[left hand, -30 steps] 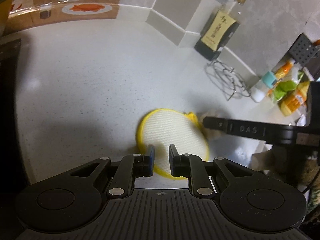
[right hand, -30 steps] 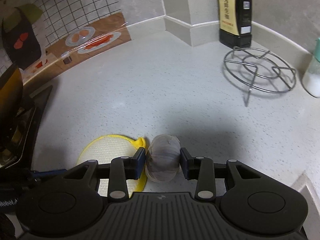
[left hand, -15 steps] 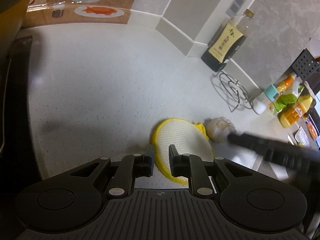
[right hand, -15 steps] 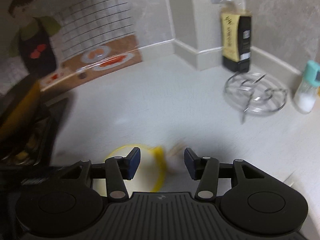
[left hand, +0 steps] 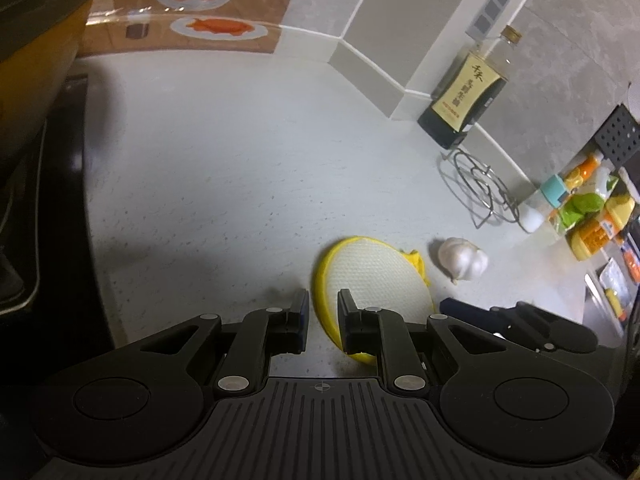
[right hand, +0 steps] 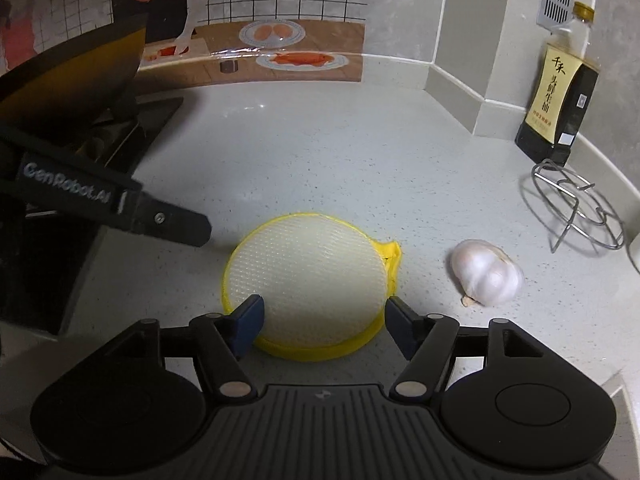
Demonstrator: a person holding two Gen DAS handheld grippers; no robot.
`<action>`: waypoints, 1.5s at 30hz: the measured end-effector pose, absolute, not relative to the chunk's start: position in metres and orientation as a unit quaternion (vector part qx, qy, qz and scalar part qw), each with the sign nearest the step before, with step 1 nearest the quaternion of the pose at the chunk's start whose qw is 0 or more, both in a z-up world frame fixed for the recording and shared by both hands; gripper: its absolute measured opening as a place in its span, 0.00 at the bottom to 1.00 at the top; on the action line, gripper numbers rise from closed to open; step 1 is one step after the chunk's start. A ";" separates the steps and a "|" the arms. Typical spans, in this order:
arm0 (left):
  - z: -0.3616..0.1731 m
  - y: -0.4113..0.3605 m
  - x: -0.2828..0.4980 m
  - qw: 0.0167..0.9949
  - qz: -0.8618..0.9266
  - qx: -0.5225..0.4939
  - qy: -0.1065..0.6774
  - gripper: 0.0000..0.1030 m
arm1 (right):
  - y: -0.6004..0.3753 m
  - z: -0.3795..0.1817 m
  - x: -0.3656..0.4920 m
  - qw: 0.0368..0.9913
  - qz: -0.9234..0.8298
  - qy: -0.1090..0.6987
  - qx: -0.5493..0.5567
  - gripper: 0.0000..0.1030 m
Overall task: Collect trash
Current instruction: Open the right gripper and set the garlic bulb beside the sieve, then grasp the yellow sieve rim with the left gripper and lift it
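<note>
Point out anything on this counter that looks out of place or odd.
A whole garlic bulb lies loose on its side on the bare counter, beside the round yellow-rimmed pad and apart from it. Nothing looks spilled or broken. The wire trivet stands upright by the soy sauce bottle.

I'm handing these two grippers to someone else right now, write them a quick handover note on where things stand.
Left gripper: jaws nearly closed with a narrow gap, nothing held, poised at the near edge of the yellow-rimmed round scrub pad.
Right gripper: jaws opening, nothing gripped; the pad lies under them on the counter.
Garlic bulb: lying free on the counter, right of the pad, apart from it.
Done: no trash collected that these views show; no bin in sight.
Left: decide what counts as trash, pick it up and carry it off. The wire trivet and soy sauce bottle stand untouched by the wall.
</note>
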State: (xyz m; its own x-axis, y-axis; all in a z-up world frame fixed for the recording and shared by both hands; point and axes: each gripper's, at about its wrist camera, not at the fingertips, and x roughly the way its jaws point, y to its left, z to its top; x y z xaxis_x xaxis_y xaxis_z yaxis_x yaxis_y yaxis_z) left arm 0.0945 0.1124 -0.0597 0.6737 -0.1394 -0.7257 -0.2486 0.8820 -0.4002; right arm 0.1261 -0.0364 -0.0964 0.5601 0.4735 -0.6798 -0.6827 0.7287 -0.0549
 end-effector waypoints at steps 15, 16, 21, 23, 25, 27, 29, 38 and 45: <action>-0.083 0.118 0.108 0.860 0.003 -0.309 0.406 0.17 | -0.084 -0.097 0.150 0.850 0.336 0.403 -0.045 0.08; -0.084 0.117 0.111 0.861 0.002 -0.309 0.404 0.17 | -0.086 -0.098 0.149 0.851 0.333 0.403 -0.048 0.08; -0.087 0.116 0.116 0.862 -0.004 -0.312 0.398 0.17 | -0.091 -0.102 0.149 0.851 0.331 0.405 -0.050 0.08; -0.086 0.117 0.116 0.865 -0.017 -0.317 0.390 0.17 | -0.093 -0.102 0.148 0.852 0.329 0.405 -0.048 0.08; -0.085 0.115 0.118 0.870 -0.027 -0.304 0.386 0.17 | -0.094 -0.102 0.149 0.852 0.328 0.405 -0.047 0.08; -0.084 0.111 0.121 0.878 -0.025 -0.273 0.392 0.17 | -0.094 -0.102 0.148 0.852 0.327 0.405 -0.047 0.08; -0.084 0.107 0.122 0.882 -0.032 -0.252 0.397 0.17 | -0.094 -0.101 0.148 0.851 0.327 0.407 -0.048 0.08; -0.091 0.103 0.125 0.878 -0.027 -0.235 0.415 0.19 | -0.098 -0.079 0.162 0.875 0.308 0.373 -0.028 0.09; -0.098 0.117 0.128 0.870 -0.019 -0.273 0.409 0.23 | -0.083 -0.099 0.178 0.862 0.296 0.411 -0.024 0.09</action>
